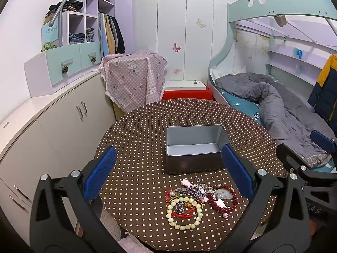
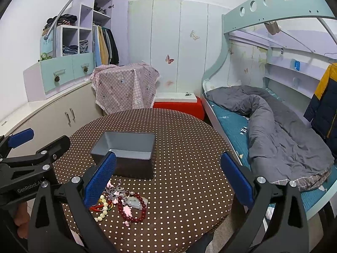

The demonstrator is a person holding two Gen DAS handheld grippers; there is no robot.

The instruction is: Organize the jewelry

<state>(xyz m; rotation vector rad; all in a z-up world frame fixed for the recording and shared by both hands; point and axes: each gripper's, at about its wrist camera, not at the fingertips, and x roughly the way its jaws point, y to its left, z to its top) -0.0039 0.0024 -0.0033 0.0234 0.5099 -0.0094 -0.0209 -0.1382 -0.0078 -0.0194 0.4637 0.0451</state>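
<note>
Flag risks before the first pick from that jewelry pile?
1. The jewelry pile is tangled: lifting the red bead bracelet may drag the chains along.
2. The pile lies near the table edge; a nudge could send pieces off.
3. Both tools, left and right, are open and close together, so they might collide.

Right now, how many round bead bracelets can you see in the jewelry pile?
2. The pale bead bracelet lies nearest the camera, left side of the pile; the dark red bead bracelet lies on the right. Others may be hidden in the tangle.
</note>
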